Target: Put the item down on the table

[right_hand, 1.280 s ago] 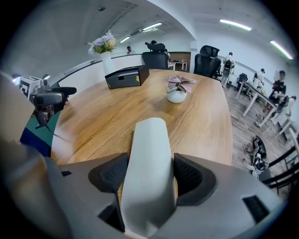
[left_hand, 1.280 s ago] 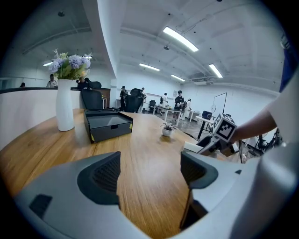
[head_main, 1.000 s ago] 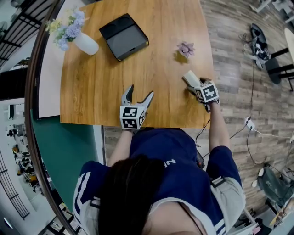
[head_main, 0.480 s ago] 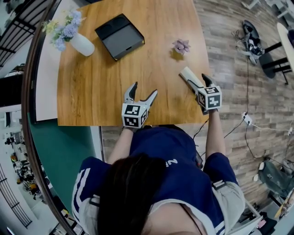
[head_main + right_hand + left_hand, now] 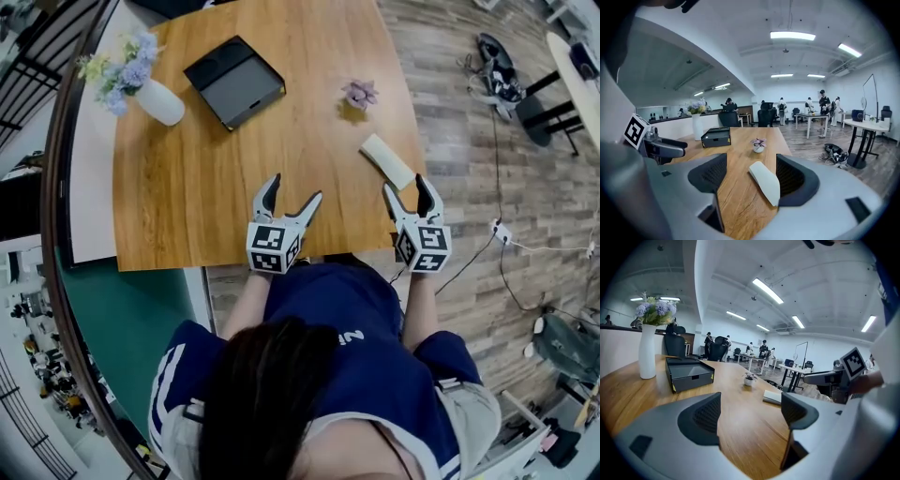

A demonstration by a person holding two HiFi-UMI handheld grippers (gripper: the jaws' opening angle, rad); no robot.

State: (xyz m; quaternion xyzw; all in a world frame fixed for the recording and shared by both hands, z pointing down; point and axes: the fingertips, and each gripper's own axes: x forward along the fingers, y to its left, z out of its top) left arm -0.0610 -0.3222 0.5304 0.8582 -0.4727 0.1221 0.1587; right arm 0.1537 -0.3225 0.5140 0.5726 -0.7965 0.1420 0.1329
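One white item (image 5: 387, 161) is laid flat on the table (image 5: 206, 187), just short of the single potted plant (image 5: 359, 93), its long axis slanted with the far end toward that plant. Two grippers are seen empty: the left gripper (image 5: 288, 199) is held wide apart, and the right gripper (image 5: 406, 192) is held apart, its jaws just narrowed slightly.

The table (image 5: 309, 159) holds vase (image 5: 157, 101), black tray (image 5: 233, 82), small plant (image 5: 359, 94), white item (image 5: 387, 161).

Right gripper (image 5: 751, 164): jaws wide apart, though they have just been closing a little; between them shows a cream flat item (image 5: 765, 182), close by the right-hand jaw, lying on the wooden table (image 5: 738, 140) near its right edge, not pinched. Further up the table: small potted plant (image 5: 758, 144) towards the right edge, black box (image 5: 716, 137) left of it, white flower vase (image 5: 697, 126) towards the far left corner. Left gripper (image 5: 683, 146) reaches in over the left side.
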